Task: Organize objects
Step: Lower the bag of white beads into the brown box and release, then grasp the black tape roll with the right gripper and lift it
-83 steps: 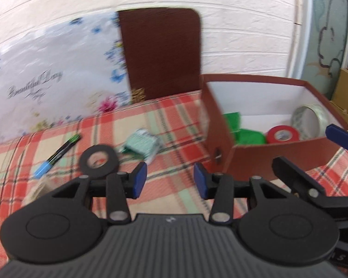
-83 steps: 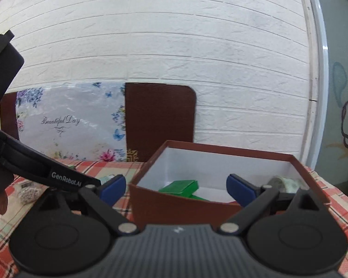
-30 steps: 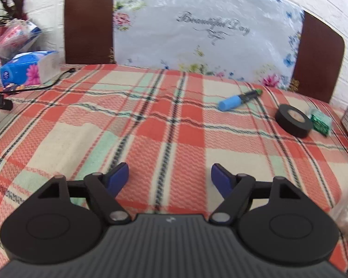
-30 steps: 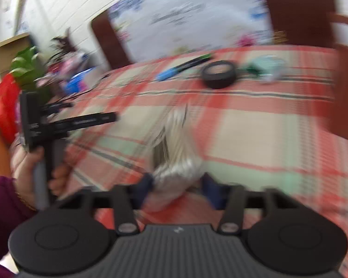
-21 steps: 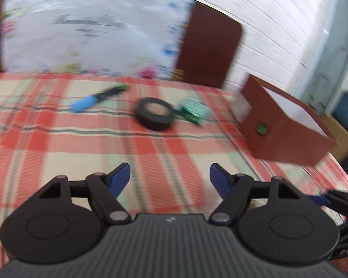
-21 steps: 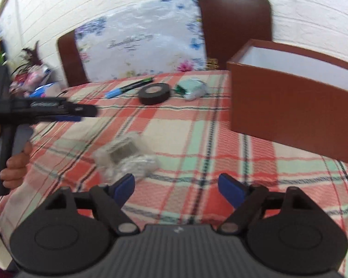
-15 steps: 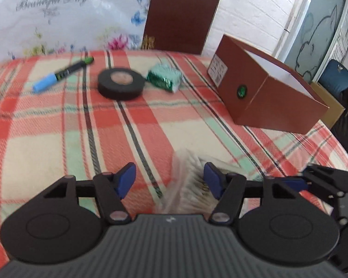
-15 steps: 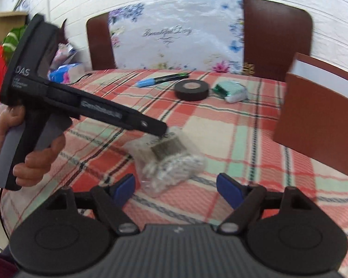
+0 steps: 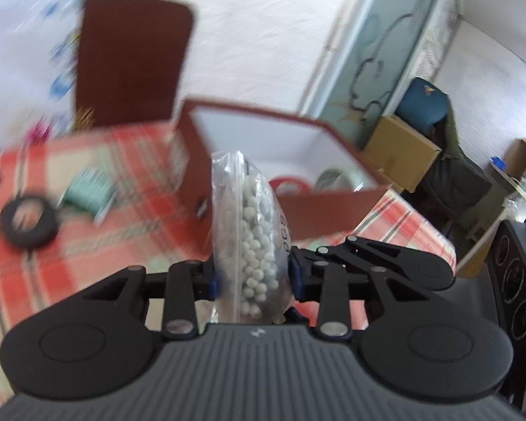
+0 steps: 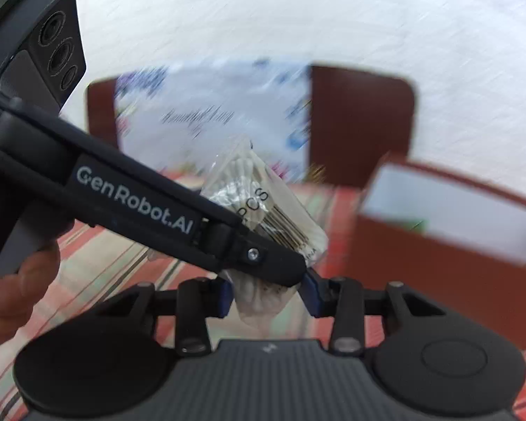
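Landmark: the open brown cardboard box w/ white inside (image 9: 336,200), standing on a red, green and cream plaid tablecloth (image 9: 98,242). Far left of the box, a black roll of tape (image 9: 28,222) lies flat on the cloth; between it and the box sits a small green packet (image 9: 87,191), blurred. Behind the box's left corner, a dark brown chair back (image 9: 133,59) stands against the white wall. In front of the box, lifted off the cloth, a clear zip bag of white-tipped cotton swabs (image 9: 256,242) stands on edge. The left gripper (image 9: 254,279) has its jaws closing on the bag's lower part, blue pads pressed to both sides. In the right wrist view the right gripper (image 10: 268,293) is closing on the same bag (image 10: 263,207) too, its pads at the bag's bottom end; the left gripper crosses in front, so contact there is only partly seen. A person's hand (image 10: 14,280) holds the left gripper's handle. Inside the box, a red tape roll (image 9: 291,186) and, right of it, a clear tape roll (image 9: 336,180). Right of the box, off the table, a tan carton (image 9: 399,151).
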The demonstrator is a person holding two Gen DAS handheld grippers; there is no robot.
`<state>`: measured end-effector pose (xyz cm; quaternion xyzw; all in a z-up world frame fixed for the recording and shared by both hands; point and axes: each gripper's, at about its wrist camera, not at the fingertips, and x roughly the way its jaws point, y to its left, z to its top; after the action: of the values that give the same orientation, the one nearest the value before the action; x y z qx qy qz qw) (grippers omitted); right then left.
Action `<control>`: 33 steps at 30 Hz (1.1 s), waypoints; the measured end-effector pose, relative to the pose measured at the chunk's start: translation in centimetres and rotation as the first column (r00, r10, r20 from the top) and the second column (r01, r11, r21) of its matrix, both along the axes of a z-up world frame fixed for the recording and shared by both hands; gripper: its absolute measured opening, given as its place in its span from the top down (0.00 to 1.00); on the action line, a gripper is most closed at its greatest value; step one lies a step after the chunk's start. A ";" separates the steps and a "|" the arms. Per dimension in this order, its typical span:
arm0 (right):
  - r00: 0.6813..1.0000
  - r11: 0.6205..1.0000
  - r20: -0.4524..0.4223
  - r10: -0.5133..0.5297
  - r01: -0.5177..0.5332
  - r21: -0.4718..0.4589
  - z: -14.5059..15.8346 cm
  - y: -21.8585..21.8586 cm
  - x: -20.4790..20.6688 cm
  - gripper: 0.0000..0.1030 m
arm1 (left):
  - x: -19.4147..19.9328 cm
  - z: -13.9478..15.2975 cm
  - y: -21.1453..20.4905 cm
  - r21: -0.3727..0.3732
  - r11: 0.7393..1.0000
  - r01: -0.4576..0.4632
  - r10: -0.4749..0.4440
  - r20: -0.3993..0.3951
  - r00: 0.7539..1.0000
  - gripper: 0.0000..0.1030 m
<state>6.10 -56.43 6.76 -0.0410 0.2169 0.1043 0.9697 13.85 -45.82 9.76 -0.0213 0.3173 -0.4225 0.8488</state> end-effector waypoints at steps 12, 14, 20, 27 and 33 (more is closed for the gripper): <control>0.923 0.918 0.029 -0.383 0.384 -0.098 0.2 -12.9 8.7 0.33 | 6.5 0.5 -17.3 0.219 0.972 -0.085 0.039 0.205 0.978 0.19; 0.912 0.910 -0.002 -0.410 0.409 -0.069 -0.7 -14.2 9.1 0.33 | 6.9 -0.1 -17.2 0.227 0.968 -0.108 0.063 0.195 0.979 0.19; 0.906 0.907 0.023 -0.422 0.422 0.003 -0.8 -15.0 6.6 0.31 | 5.7 1.0 -13.8 0.204 0.964 -0.170 0.119 0.241 0.963 0.19; 0.898 0.898 0.077 -0.434 0.424 0.113 0.6 -12.8 1.6 0.30 | 3.8 1.5 -7.7 0.212 0.927 -0.308 0.249 0.264 0.932 0.19; 0.920 0.921 0.104 -0.377 0.361 0.144 1.5 -8.0 0.2 0.29 | 2.6 0.3 -1.0 0.238 0.871 -0.429 0.371 0.253 0.893 0.18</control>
<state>6.35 -64.39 8.30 0.0533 0.1505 -0.0706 0.9846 16.50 -46.78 10.05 0.0793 0.2772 -0.1858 0.9393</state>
